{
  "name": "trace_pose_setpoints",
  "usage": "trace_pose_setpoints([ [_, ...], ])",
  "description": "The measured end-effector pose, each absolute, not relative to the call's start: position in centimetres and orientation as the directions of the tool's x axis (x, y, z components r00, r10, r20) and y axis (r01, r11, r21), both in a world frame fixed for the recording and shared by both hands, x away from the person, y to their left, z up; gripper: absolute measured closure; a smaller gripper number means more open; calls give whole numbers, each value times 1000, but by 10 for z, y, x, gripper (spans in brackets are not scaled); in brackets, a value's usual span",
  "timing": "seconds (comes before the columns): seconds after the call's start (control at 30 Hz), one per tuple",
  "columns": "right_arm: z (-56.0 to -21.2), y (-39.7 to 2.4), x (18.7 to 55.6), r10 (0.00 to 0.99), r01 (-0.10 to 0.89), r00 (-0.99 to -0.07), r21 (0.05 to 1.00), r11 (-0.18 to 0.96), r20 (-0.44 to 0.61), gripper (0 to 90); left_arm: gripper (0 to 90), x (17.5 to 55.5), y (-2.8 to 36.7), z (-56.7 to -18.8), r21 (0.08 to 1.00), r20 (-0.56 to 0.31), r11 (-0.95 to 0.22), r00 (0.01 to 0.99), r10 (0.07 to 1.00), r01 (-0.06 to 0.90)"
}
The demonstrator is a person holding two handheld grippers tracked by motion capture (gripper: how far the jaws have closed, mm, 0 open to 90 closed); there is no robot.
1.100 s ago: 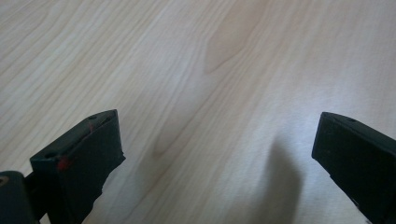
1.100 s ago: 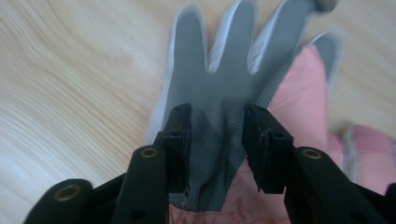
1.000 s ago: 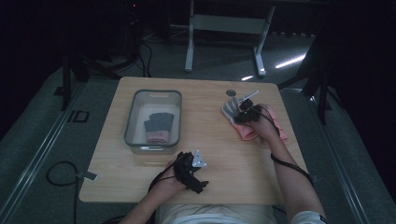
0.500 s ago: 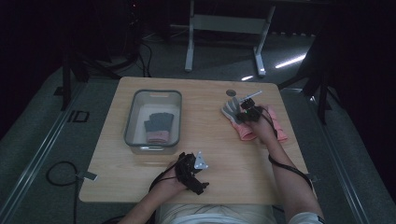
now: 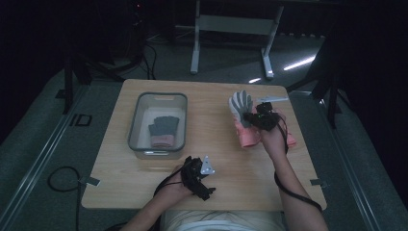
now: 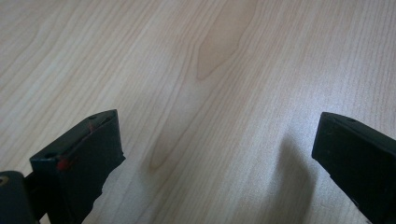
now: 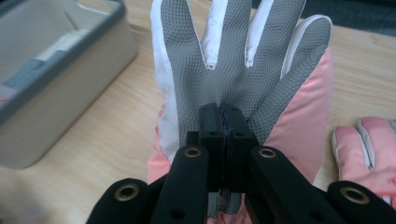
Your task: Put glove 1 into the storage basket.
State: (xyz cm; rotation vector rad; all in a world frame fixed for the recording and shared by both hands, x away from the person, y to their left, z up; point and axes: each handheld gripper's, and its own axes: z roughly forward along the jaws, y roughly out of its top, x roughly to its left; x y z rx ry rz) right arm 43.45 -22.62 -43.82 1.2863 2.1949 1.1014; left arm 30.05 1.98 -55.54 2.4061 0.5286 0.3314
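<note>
- Right gripper [image 7: 223, 122]: jaws clenched on the palm of one glove [image 7: 243, 70], lifted above the wooden table [image 5: 211, 159] near its right side; dimpled grey grip palm, white between the fingers, puffy pink cuff.
- Second pink glove [image 7: 369, 149] lies flat beside it.
- Left gripper [image 6: 215, 154]: jaws spread wide over bare woodgrain, holding nothing.
- One grey rounded plastic bin [image 5: 139, 144] holds a third, grey-and-pink glove [image 5: 162, 131].

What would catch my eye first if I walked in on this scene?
Probably the pink and grey glove pinched in the right gripper at the right side of the wooden table, with another pink glove lying beside it. Next, the grey bin on the left with a glove in it. The left gripper rests open at the near edge.
</note>
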Motion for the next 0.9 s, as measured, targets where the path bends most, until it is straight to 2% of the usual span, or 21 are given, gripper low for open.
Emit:
trace_pose_setpoints([
  [0.17,-436,-225,404,877,572,-466,797,194,121,885,13,299,20,-554,651,118,-709,887,447,271],
  [0.33,-450,-218,390,891,590,-436,789,173,131,885,13,299,21,-554,643,127,-718,888,441,265],
  [0.6,-481,-208,389,897,647,-401,751,131,189,886,13,298,21,-553,651,124,-712,889,440,262],
  [0.67,-503,-198,395,897,686,-387,717,126,213,886,13,298,21,-554,651,125,-714,890,438,259],
  [0.9,-528,-184,405,909,721,-365,679,140,200,880,13,298,22,-555,644,124,-719,893,433,260],
])
